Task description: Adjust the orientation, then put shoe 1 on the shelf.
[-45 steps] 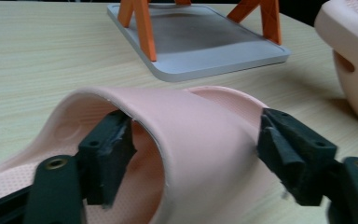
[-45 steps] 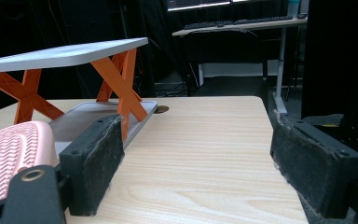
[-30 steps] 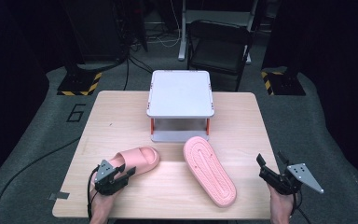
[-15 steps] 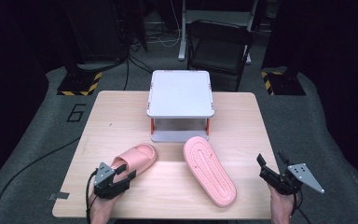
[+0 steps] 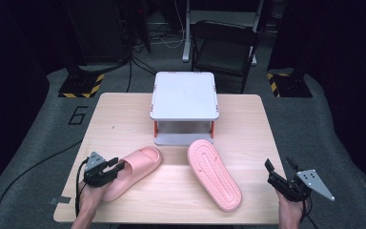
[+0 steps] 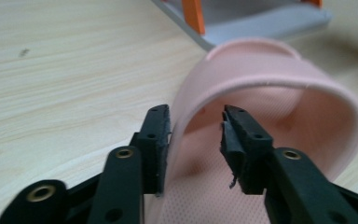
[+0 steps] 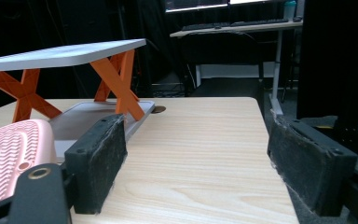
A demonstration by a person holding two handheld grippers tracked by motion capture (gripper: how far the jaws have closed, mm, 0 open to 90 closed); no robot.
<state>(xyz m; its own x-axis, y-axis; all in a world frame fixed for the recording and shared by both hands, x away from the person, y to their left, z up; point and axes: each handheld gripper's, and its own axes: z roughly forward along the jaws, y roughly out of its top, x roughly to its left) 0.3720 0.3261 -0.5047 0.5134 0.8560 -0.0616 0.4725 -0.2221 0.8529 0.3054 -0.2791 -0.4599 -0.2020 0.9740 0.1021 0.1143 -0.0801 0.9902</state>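
**On the table: a pink slipper's edge between the left jaws**

From the high view, we see a wooden table [image 5: 248,119] with a small grey two-level rack [image 5: 185,95] standing in its far middle part. In front of the rack lie two pink slippers. The upright slipper [image 5: 136,169] lies at the front left, with its strap toward the rack. The overturned slipper [image 5: 214,174] lies at the front right, sole up, well apart from the first one. We hold the left gripper [image 5: 116,167] at the heel end of the upright slipper. We hold the right gripper [image 5: 279,171] over the front right corner of the table, near the overturned slipper but not touching it.

From the left gripper view, we see the left gripper [image 6: 195,140] with the side wall of the upright slipper [image 6: 279,93] passing between its two jaws. One jaw stands outside the slipper, the other inside it, over the footbed. The jaws have just been closing on this edge. The outer pad lies against the wall, but a small gap stays before the inner pad, so we judge that the jaws do not clamp the slipper yet. The base of the rack [image 6: 261,25] is behind the slipper.

From the right gripper view, we see the right gripper [image 7: 196,158] with its jaws spread wide and only bare table [image 7: 200,140] between them. The overturned slipper [image 7: 14,154] lies at the left, and the rack [image 7: 74,53] with its orange crossed legs stands behind it.
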